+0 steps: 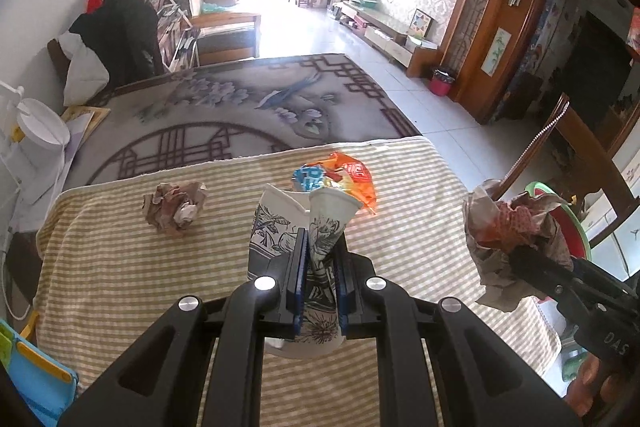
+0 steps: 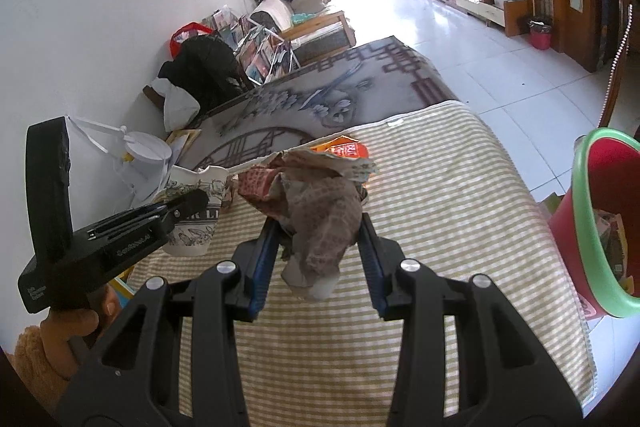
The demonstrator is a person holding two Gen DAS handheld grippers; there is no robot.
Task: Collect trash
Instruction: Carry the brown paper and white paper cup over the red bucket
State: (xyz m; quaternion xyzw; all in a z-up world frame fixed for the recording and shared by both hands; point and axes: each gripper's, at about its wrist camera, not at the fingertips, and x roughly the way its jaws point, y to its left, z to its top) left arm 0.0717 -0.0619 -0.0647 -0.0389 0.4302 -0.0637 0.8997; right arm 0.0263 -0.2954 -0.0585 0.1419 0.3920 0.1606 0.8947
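My left gripper (image 1: 320, 243) is shut on a crushed printed paper cup (image 1: 292, 223) and holds it above the striped tablecloth (image 1: 120, 267); the cup also shows in the right wrist view (image 2: 196, 211). My right gripper (image 2: 320, 227) is shut on a crumpled paper wad (image 2: 316, 211), also seen at the right of the left wrist view (image 1: 516, 231). Another crumpled paper ball (image 1: 176, 207) lies on the cloth at left. An orange snack wrapper (image 1: 352, 179) lies at the far edge. A red bin with a green rim (image 2: 600, 227) stands at the table's right side.
A patterned grey rug (image 1: 240, 107) covers the floor beyond the table. A wooden chair back (image 1: 568, 147) stands at the right. A white fan (image 1: 36, 131) and a blue object (image 1: 36, 379) sit at the left. A small red bin (image 1: 442, 81) stands far off.
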